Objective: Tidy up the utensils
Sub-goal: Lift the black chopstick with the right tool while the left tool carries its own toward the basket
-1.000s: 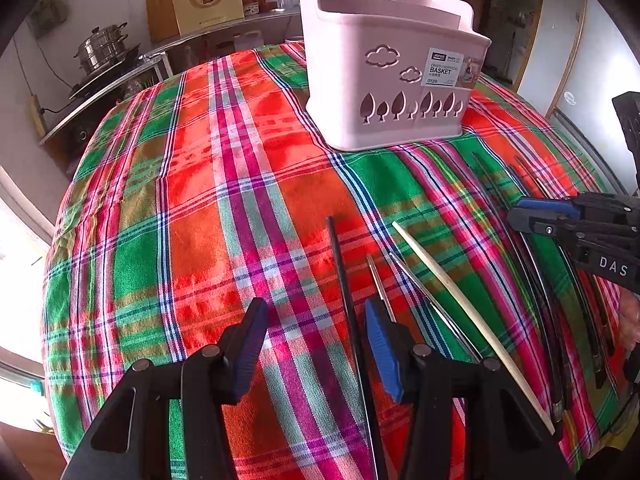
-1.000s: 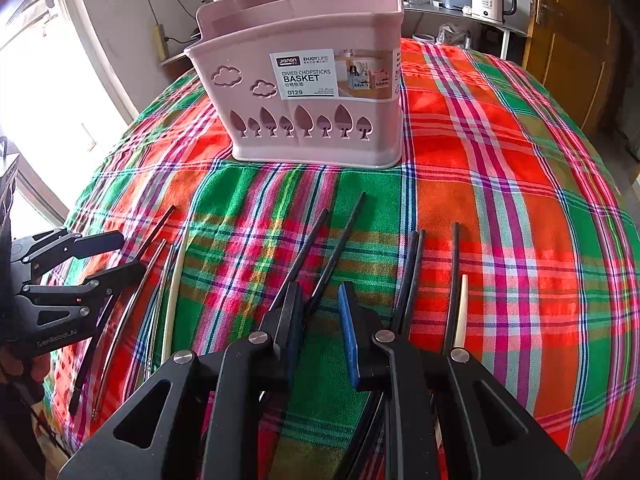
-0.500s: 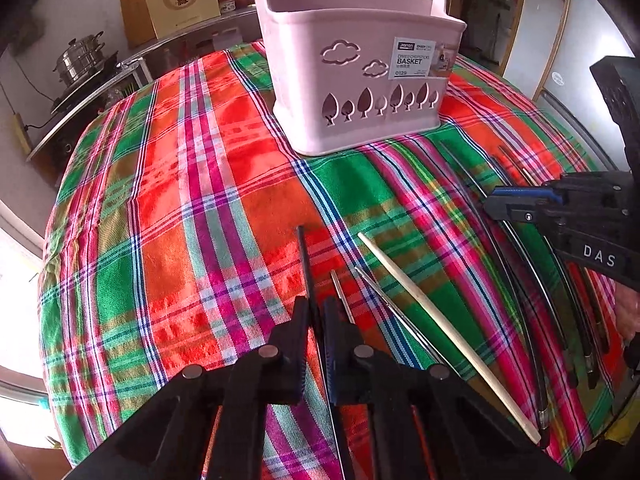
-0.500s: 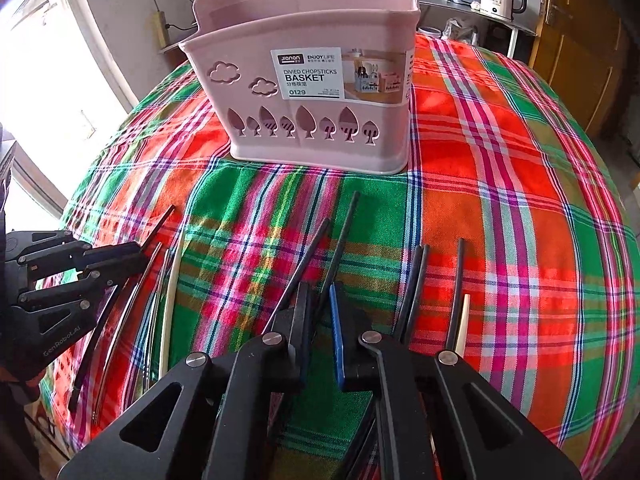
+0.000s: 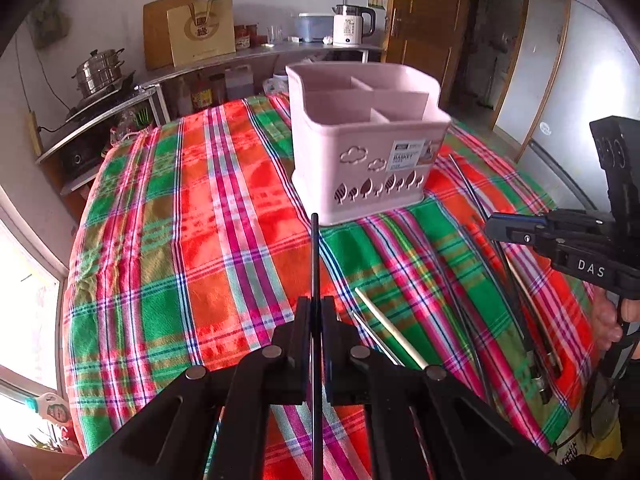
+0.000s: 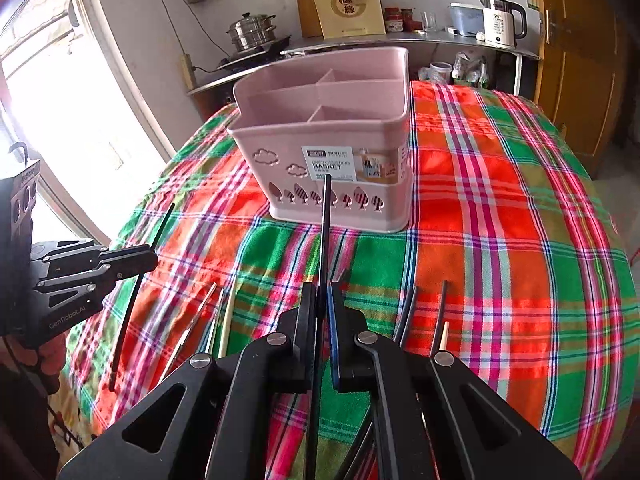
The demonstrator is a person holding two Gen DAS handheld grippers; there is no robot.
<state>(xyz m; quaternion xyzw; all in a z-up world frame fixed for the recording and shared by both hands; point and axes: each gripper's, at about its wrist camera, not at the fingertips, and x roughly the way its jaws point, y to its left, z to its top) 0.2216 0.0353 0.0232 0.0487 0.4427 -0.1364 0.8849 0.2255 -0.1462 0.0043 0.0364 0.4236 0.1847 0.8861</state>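
Between each gripper's jaws, a black chopstick [image 5: 315, 256] points toward the basket [image 5: 360, 168].

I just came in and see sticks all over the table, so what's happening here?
A person is sorting chopsticks with a handheld gripper in each hand. The left gripper is shut on one black chopstick, and the right gripper is shut on another black chopstick, both raised off the plaid tablecloth. The pink divided basket ahead looks empty. More chopsticks, black, metal and a pale one, lie on the cloth.
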